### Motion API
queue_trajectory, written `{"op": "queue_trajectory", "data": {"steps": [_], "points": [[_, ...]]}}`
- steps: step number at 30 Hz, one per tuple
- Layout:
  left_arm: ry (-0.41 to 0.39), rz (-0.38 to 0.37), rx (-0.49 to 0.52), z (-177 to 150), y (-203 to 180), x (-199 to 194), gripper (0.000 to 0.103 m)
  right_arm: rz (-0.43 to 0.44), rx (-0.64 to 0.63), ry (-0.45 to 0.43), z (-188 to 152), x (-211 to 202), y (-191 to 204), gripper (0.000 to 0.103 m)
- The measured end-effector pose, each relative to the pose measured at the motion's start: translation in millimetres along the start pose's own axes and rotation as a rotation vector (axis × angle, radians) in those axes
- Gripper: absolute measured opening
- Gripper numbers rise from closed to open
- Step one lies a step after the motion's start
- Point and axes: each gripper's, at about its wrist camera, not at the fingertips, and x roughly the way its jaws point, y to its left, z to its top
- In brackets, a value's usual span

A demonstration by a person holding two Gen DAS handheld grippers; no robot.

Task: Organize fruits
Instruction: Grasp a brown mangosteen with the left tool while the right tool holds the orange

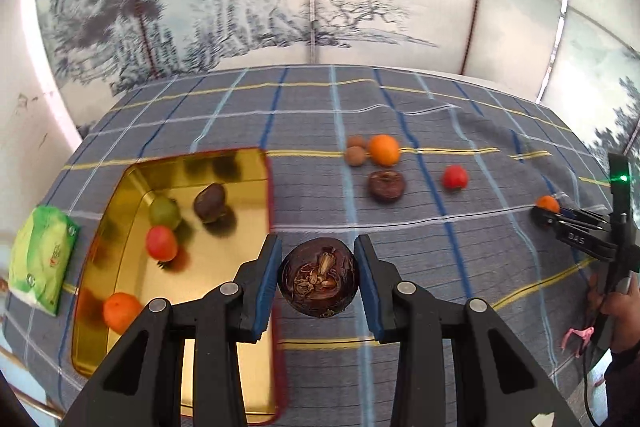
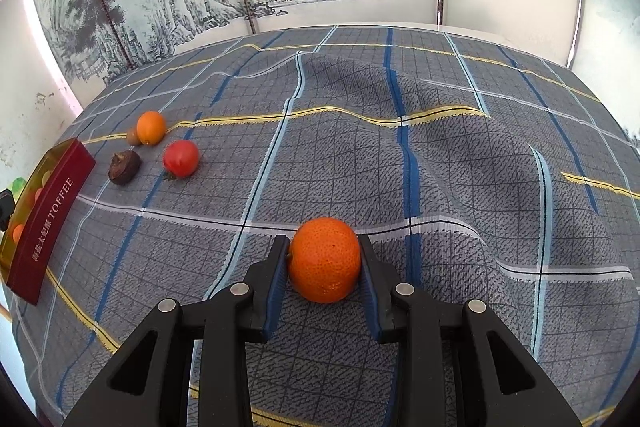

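Fruits: left gripper [image 1: 318, 269] clamped on dark chestnut [image 1: 318, 279], just beside tin [image 1: 256, 163] rim. Right gripper [image 2: 325, 267] shut on orange [image 2: 325, 259], resting on cloth [image 2: 440, 155]. I'd clear rim w/ chestnut, release low over bare gold, avoid tomato [image 1: 161, 243].

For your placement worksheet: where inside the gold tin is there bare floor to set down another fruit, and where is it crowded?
The gold tin is free along its right side, between the dark fruit and the near wall. Crowded: its left side, where a green fruit, a red one and an orange line up.
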Motion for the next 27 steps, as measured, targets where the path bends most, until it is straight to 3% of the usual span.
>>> {"op": "queue_trajectory", "data": {"steps": [12, 27], "points": [[0.034, 0.071, -0.088, -12, 44, 17, 0.034, -0.003, -0.002, 0.001, 0, 0, 1, 0.034], [0.066, 0.109, -0.109, -23, 62, 37, 0.034, -0.009, -0.008, 0.002, 1, 0, 1, 0.034]]}}
